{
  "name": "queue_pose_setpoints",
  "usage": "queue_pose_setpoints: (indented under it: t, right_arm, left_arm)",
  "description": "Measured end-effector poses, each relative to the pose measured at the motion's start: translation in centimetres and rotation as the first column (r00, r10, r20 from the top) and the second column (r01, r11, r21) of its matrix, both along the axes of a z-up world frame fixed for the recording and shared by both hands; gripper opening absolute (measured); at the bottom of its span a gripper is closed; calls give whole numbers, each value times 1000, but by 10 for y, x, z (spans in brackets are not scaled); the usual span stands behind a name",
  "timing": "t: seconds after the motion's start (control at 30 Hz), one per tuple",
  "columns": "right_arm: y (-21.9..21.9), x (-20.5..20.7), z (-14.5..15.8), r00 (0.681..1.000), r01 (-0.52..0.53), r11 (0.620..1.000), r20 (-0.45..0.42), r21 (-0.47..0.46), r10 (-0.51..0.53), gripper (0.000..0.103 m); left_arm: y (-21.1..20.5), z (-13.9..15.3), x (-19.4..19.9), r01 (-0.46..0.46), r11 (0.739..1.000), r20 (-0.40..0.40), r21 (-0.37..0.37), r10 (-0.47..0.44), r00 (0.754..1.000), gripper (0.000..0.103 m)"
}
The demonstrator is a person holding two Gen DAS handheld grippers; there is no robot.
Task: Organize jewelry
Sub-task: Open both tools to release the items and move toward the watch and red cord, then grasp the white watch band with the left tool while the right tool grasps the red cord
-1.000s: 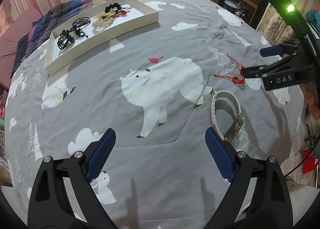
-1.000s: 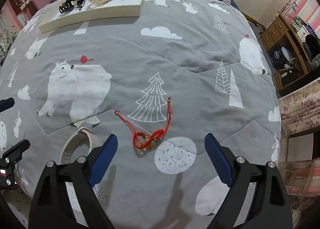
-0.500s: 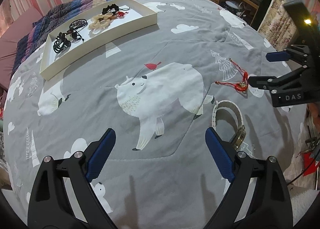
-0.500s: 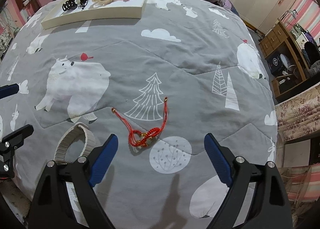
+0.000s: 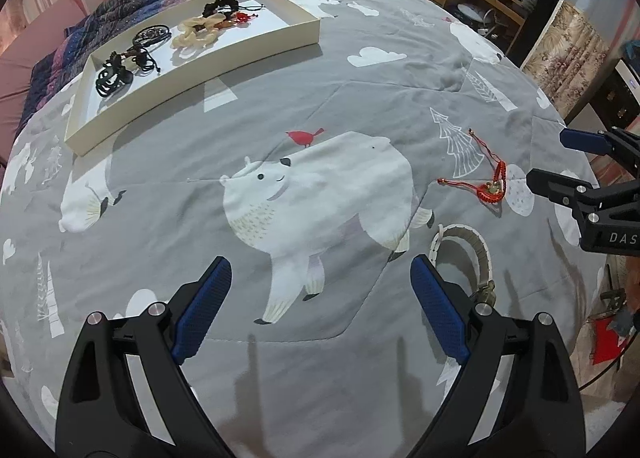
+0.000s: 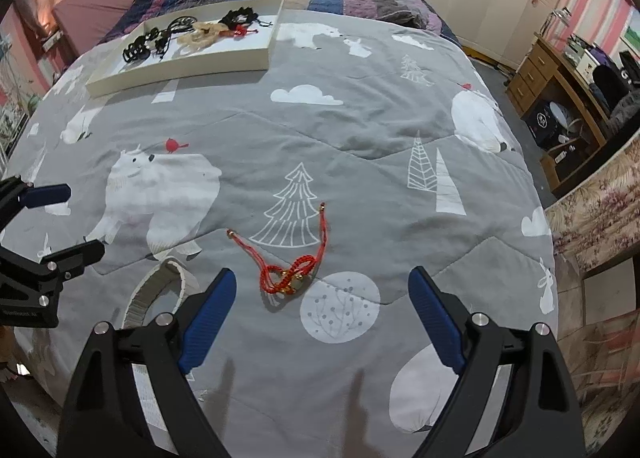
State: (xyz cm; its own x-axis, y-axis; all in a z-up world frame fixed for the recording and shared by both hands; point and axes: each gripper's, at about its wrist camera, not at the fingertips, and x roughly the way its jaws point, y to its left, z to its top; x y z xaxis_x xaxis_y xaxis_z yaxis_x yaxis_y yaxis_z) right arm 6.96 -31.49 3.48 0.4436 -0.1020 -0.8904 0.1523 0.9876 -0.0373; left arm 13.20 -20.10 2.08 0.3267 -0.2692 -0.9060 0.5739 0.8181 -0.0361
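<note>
Covering the bed, grey quilt (image 6: 360, 129) with bears; striped walls, wooden desk (image 6: 560, 97), possibly cluttered. Both grippers (image 5: 320, 306) (image 6: 322, 310) spread, empty.

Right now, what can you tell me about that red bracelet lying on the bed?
The red bracelet is a thin braided cord, looped and knotted around small gold-looking beads and a pale round charm. Two loose ends spread apart, each tipped with a tiny gold bead. It lies flat on the grey quilt, between a printed tree and a dotted circle, touching nothing else. It lies just ahead of the open right gripper; a pale band lies nearby.
</note>
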Motion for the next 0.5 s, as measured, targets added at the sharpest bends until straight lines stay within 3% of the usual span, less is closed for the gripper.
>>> queue_pose_setpoints:
  t: [0.1,0.23,0.43,0.5]
  right_arm:
    - [-8,-1,-3,1000,27,999,3,24,-27,73]
    - [-15,0,-12,999,45,997,-13,58,-44,64]
    - [-18,5,-24,998,64,990,-15,127,-63,59]
    - [-17,8,-29,998,65,988,-20,142,-62,54]
  left_arm:
    - [-6,-2,1,9,1000,-13,-2,-9,1000,87]
    - [-16,-8,4,25,1000,-30,1,-25,999,84]
    - [-31,-21,6,54,999,-72,5,-53,996,76]
    - [-37,-26,4,72,997,-88,9,-70,994,69]
